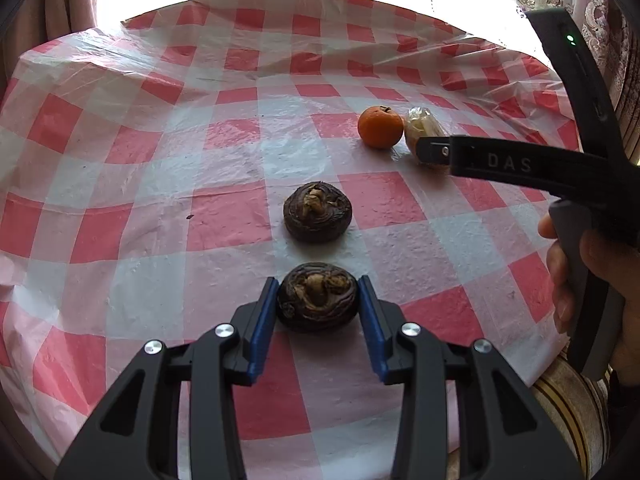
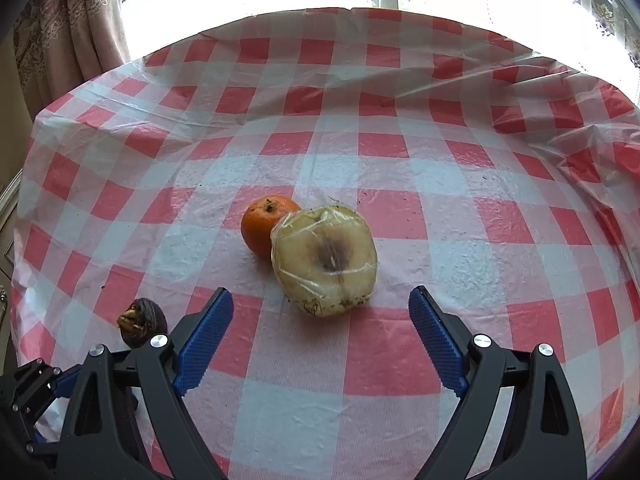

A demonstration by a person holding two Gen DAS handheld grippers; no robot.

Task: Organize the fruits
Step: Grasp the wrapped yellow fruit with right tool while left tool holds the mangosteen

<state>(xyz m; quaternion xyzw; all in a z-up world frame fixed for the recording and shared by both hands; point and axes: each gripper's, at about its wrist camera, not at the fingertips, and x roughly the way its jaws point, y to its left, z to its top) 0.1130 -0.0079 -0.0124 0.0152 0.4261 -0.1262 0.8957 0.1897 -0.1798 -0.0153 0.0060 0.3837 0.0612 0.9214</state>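
Left wrist view: the left gripper point(image 1: 319, 300) has its blue pads on either side of a dark, wrinkled mangosteen point(image 1: 317, 301), both pads at its flanks, the fruit resting on the red-and-white checked tablecloth point(image 1: 160, 168) toward the table's near edge. A second mangosteen point(image 1: 317, 212) sits just beyond it, apart, nearer the table's middle. Farther toward the right edge an orange tangerine point(image 1: 380, 127) touches a plastic-wrapped half apple point(image 1: 422, 128), partly hidden by the right gripper point(image 1: 430, 151), whose fingers from this side do not show their spacing.

Right wrist view: the right gripper point(image 2: 321, 312) stands wide apart, holding nothing, just short of the wrapped half apple point(image 2: 325, 261), cut face up inside its clear film. The tangerine point(image 2: 264, 226) touches it behind. One mangosteen point(image 2: 142, 322) lies at the left.
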